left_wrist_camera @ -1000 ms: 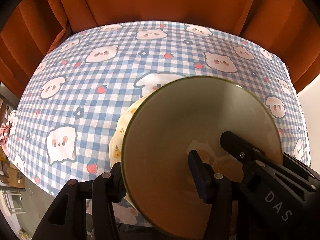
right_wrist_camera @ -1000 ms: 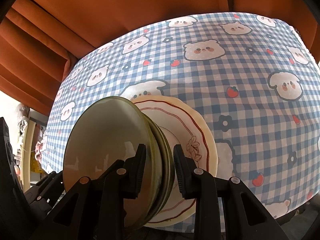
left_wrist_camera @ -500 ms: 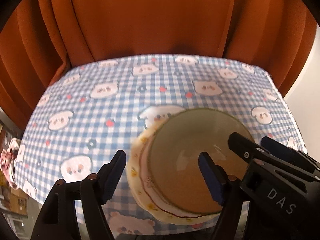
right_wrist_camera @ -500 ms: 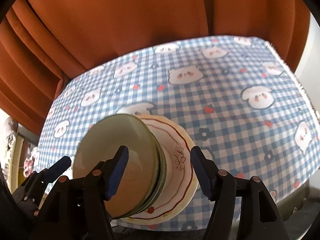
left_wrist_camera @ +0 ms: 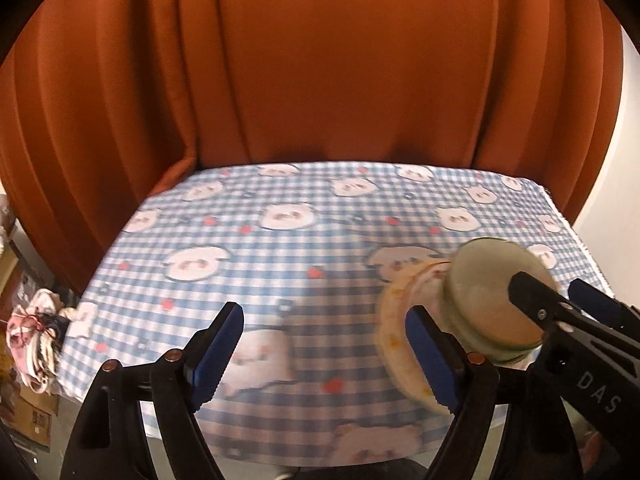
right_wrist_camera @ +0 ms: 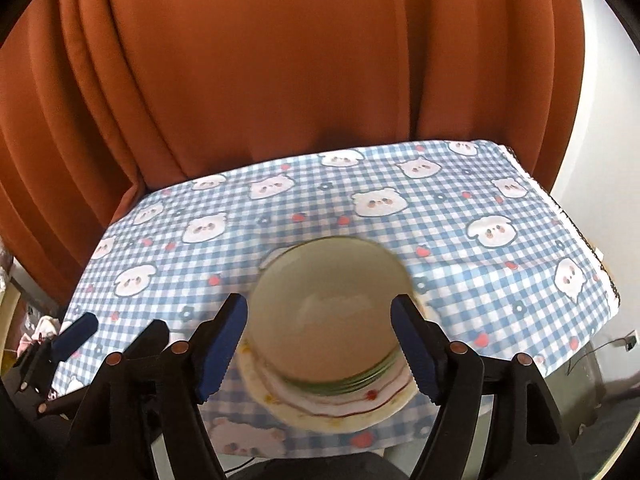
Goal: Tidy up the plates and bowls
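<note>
Left gripper (left_wrist_camera: 326, 354): fingers spread wide, holding nothing, above the checked tablecloth (left_wrist_camera: 280, 248). Right gripper (right_wrist_camera: 326, 350): fingers spread wide, holding nothing. Stacked green bowls (right_wrist_camera: 328, 312) sit between and just ahead of its fingertips, resting on a cream floral plate (right_wrist_camera: 332, 408). Orange curtain (right_wrist_camera: 280, 80) hangs beyond.

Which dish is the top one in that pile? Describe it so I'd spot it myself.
Start at the blue-and-white checked tablecloth with bear faces and look to its near edge, where one pile of dishes sits. The bottom dish is a cream plate with a red wavy line. On top sits the plain pale-green round bowl, unpatterned and smaller.
</note>
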Demonstrator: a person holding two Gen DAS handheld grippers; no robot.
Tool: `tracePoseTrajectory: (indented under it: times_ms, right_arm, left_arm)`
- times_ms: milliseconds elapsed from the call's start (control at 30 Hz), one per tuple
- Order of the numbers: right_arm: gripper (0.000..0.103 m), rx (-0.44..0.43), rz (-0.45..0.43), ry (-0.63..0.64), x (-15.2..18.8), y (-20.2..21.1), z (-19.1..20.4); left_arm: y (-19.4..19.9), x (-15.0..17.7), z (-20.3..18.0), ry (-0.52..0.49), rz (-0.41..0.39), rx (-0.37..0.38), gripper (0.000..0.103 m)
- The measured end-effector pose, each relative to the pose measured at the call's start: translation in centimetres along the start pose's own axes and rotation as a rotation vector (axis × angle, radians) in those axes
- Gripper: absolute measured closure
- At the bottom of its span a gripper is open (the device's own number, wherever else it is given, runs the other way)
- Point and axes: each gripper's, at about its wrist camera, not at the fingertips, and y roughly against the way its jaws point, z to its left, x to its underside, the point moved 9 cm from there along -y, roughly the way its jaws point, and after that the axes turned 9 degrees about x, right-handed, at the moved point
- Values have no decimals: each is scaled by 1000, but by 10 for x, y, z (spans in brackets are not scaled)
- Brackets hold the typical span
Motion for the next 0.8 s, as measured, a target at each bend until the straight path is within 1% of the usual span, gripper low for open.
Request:
tracePoseTrajectory:
  times_ms: [67,200,267,400,533,633,800]
  right_arm:
    - [25,-4,-23,3,7,7,14]
    - [22,-23,-64,11,25,17,47]
    - [17,-22,-75,10,35,20,59]
    - [15,-17,-98,17,51,27,80]
    - [14,-17,-111,12,65,34,92]
    - [13,-10,-103,8,75,35,97]
    - [13,-2,-96,-2,86,39,99]
  left_arm:
    - [6,6,18,-5,-17,-11,15]
    - [18,19,52,-23,-54,-46,14]
    - [21,28,68,-24,-51,-48,13]
    - [29,42,90,-8,-45,-47,13]
    - [32,54,103,2,-35,-43,13]
    - [35,61,107,-2,-30,-45,13]
    - [39,63,108,-16,-37,-34,13]
